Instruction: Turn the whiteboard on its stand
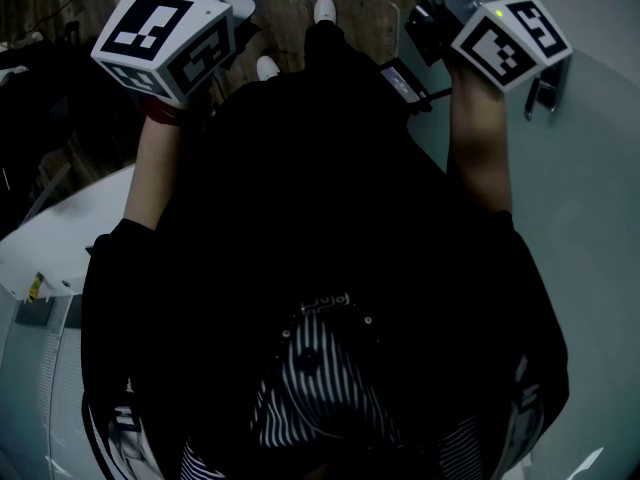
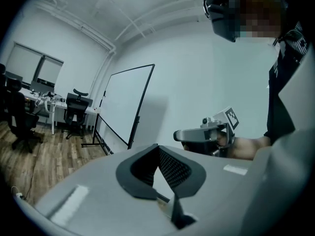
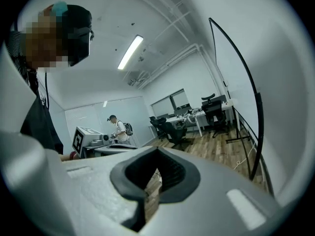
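The left gripper [image 2: 158, 149] is pressed together with nothing between its jaws, and the right gripper [image 3: 157, 152] is likewise closed and empty; only wood floor [image 3: 216, 149] shows through the gap behind its pads. In the head view both are held up in front of the person's dark top [image 1: 320, 198], one to each side, marker cubes facing the camera. The whiteboard [image 2: 125, 104] stands on its black stand [image 2: 134, 126] by the pale wall, well apart from the left gripper. In the right gripper view its black frame [image 3: 258, 117] curves down the right side, near that gripper but not touching it. Chairs [image 2: 76, 109] stand further back on the floor, and another person [image 3: 118, 131] with a backpack stands in the distance.
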